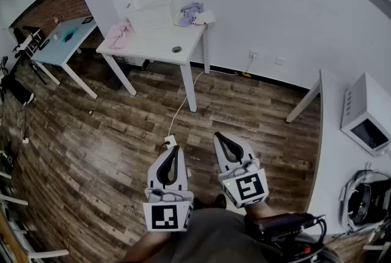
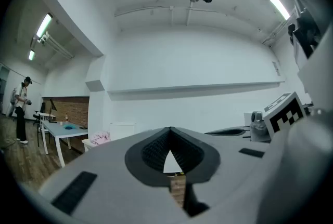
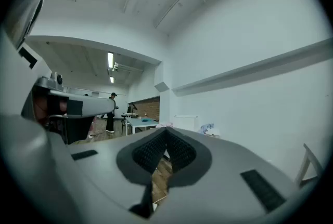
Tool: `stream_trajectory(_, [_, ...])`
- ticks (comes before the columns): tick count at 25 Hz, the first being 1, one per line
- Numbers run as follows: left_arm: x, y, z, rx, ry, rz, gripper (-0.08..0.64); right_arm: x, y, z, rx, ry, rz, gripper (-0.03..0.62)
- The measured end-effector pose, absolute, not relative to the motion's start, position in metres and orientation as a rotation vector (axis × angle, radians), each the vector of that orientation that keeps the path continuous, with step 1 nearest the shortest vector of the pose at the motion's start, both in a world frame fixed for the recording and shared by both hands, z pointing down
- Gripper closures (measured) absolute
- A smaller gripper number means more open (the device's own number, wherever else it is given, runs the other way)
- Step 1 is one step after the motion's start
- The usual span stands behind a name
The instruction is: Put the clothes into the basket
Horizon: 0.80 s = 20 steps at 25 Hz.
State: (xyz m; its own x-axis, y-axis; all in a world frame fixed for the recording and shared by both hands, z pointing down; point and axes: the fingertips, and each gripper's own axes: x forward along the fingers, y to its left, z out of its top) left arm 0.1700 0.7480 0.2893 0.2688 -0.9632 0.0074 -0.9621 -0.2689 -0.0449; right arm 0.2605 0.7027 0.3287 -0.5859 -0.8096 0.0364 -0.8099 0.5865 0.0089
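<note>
Head view: left gripper (image 1: 174, 149) and right gripper (image 1: 219, 136) hover, fingers closed and empty; basket (image 1: 151, 12) and clothes (image 1: 120, 35) sit on the upper-centre tabletop (image 1: 160, 43).

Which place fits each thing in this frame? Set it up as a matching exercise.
Things:
1 basket
2 pink cloth
3 purple cloth
4 microwave

Places, as seen in the head view:
A far right edge
B on the table, left of the basket
C just right of the basket
D between the two cloths

Pairs: 1-D, 2-B, 3-C, 4-A
</note>
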Motion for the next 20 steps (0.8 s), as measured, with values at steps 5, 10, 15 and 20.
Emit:
stream_trajectory(5, [0.189,0.738,0.288,-2.472,1.853,-0.042,0.552,0.278,0.693,0.331,1.429,-2.769,0.005,0.586])
stream_trajectory(10, [0.204,0.733,0.296,-2.51,1.847,-0.062,0.552,0.294,0.689,0.338,1.451,-2.758,0.026,0.586])
stream_trajectory(15, [0.23,0.723,0.299,-2.537,1.823,-0.072,0.552,0.321,0.681,0.344,1.491,-2.737,0.086,0.586])
stream_trajectory(20, [0.253,0.713,0.305,-2.563,1.78,-0.076,0.552,0.347,0.668,0.356,1.523,-2.702,0.112,0.584])
